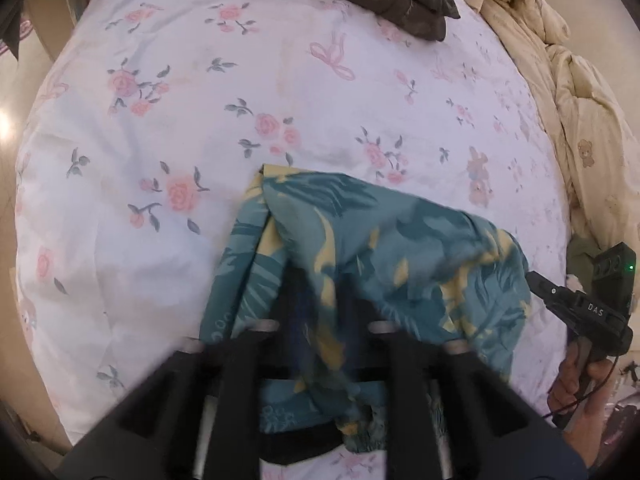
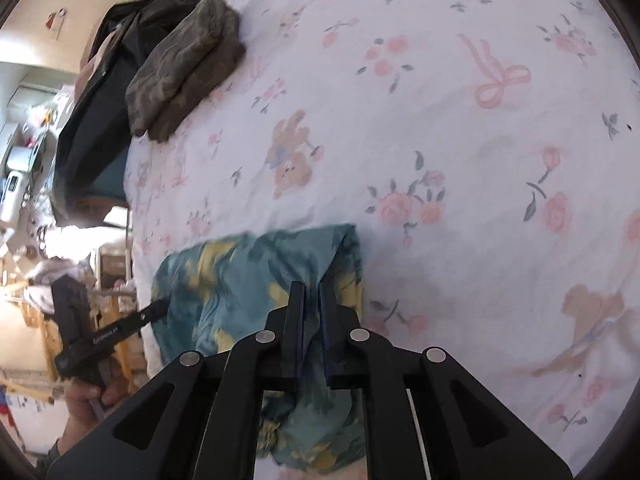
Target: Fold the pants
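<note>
Teal leaf-print pants [image 1: 360, 240] bunched on floral sheet [image 1: 160, 120]. Left gripper [image 1: 320, 300] and right gripper [image 2: 312, 292] both pinch the cloth. Folded dark clothes [image 2: 188, 64] lie well apart.

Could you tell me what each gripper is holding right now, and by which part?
Both hold the pants. The right gripper pinches a fold of cloth at their edge. The left gripper is draped in cloth, so its exact hold is hidden.
</note>
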Available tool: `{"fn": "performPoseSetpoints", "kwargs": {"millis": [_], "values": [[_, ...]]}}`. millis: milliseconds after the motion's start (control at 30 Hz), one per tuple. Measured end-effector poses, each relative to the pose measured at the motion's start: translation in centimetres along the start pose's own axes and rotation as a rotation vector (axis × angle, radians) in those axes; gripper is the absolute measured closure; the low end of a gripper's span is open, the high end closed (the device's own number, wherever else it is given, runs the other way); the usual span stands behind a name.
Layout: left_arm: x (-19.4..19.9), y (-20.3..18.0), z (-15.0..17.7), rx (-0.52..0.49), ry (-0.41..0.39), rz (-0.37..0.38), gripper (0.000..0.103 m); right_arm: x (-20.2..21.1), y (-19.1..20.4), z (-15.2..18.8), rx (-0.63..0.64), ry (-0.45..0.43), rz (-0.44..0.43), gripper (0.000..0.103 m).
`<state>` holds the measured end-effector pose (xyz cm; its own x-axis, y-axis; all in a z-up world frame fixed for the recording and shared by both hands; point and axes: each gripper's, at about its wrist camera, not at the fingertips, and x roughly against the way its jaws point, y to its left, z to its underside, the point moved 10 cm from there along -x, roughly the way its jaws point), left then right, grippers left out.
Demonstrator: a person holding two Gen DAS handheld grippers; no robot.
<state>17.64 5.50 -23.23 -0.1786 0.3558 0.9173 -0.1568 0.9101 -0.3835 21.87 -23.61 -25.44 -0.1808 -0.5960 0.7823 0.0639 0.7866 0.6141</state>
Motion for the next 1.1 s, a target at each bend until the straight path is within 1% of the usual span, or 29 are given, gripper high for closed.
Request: {"fn": "performPoseSetpoints", "kwargs": {"millis": [33, 100, 133, 167, 200, 233, 300, 333, 400, 433, 467, 500, 533, 567, 600, 633, 667, 700, 767, 833, 900, 933, 1033, 1067, 1100], "values": [[0.5, 0.1, -0.3, 0.007, -0.017, 0.000, 0.051, 0.4, 0.1, -0.2, 0.006, -0.009, 0.002, 0.093], [2.0, 0.6, -1.4, 0.037, -0.078, -0.002, 0.050, 1.5, -0.3, -1.2, -0.026, -0.053, -0.020, 0.088], [2.6, 1.0, -2.1, 0.065, -0.101, 0.010, 0.050, 2.0, -0.8, -1.7, -0.061, -0.073, -0.035, 0.076], [2.8, 1.2, -2.7, 0.084, -0.114, 0.026, 0.050, 2.1, -1.2, -2.2, -0.089, -0.087, -0.042, 0.054], [2.8, 1.5, -3.4, 0.102, -0.122, 0.037, 0.050, 2.2, -1.6, -2.5, -0.112, -0.096, -0.051, 0.045], [2.3, 1.8, -3.9, 0.109, -0.118, 0.033, 0.050, 1.7, -2.0, -3.0, -0.131, -0.090, -0.068, 0.042], [0.8, 2.4, -4.6, 0.127, -0.089, 0.029, 0.050, 0.6, -2.3, -3.4, -0.163, -0.064, -0.104, 0.043], [0.2, 2.6, -4.7, 0.149, -0.087, 0.042, 0.050, 0.1, -2.4, -3.4, -0.178, -0.057, -0.120, 0.043], [-0.8, 2.3, -4.9, 0.168, -0.071, 0.067, 0.050, -1.1, -2.9, -3.3, -0.199, -0.038, -0.101, 0.045], [-1.3, 1.8, -4.9, 0.154, -0.058, 0.077, 0.050, -1.6, -3.0, -3.2, -0.195, -0.026, -0.097, 0.045], [-1.8, 1.3, -5.0, 0.123, -0.049, 0.071, 0.050, -2.1, -2.9, -3.1, -0.187, -0.015, -0.100, 0.046], [-2.1, 1.0, -5.2, 0.086, -0.056, 0.038, 0.050, -2.4, -2.7, -3.1, -0.183, -0.007, -0.106, 0.046], [-2.3, 0.8, -5.5, 0.056, -0.073, 0.014, 0.052, -3.0, -2.5, -3.0, -0.175, 0.010, -0.114, 0.049], [-2.6, 0.6, -5.7, 0.040, -0.078, 0.007, 0.052, -3.5, -2.3, -2.9, -0.163, 0.023, -0.106, 0.061], [-3.0, 0.6, -5.8, 0.035, -0.079, -0.003, 0.066, -3.9, -2.2, -2.8, -0.142, 0.030, -0.091, 0.069], [-3.1, 0.5, -5.8, 0.031, -0.072, -0.001, 0.100, -4.1, -2.1, -2.7, -0.125, 0.030, -0.076, 0.092], [-3.5, 0.1, -5.5, 0.011, -0.046, 0.018, 0.099, -4.2, -2.0, -2.6, -0.117, 0.029, -0.067, 0.095], [-3.2, 0.0, -5.5, -0.017, -0.061, 0.016, 0.100, -4.0, -1.8, -2.5, -0.105, 0.026, -0.066, 0.099], [-2.1, -0.3, -5.7, -0.058, -0.094, -0.005, 0.100, -3.0, -1.1, -2.8, -0.073, 0.002, -0.067, 0.100], [-1.0, -0.5, -6.4, -0.037, -0.123, 0.011, 0.100, -1.6, -0.4, -3.1, -0.048, -0.029, -0.081, 0.100], [-0.2, -0.4, -7.2, -0.052, -0.153, -0.003, 0.100, -0.1, 0.1, -4.0, -0.028, -0.084, -0.074, 0.101], [-0.2, -0.5, -7.5, -0.064, -0.154, -0.013, 0.100, 0.3, 0.1, -4.5, -0.011, -0.103, -0.060, 0.101], [-0.9, -0.7, -8.2, -0.058, -0.154, -0.031, 0.100, -0.4, -0.5, -5.1, 0.011, -0.101, -0.004, 0.101], [-1.2, -0.8, -8.3, -0.065, -0.158, -0.044, 0.100, -0.6, -0.9, -5.2, 0.014, -0.107, 0.020, 0.101], [-1.5, -0.9, -8.5, -0.087, -0.164, -0.073, 0.100, -0.6, -1.6, -5.3, 0.013, -0.124, 0.062, 0.101]]}}
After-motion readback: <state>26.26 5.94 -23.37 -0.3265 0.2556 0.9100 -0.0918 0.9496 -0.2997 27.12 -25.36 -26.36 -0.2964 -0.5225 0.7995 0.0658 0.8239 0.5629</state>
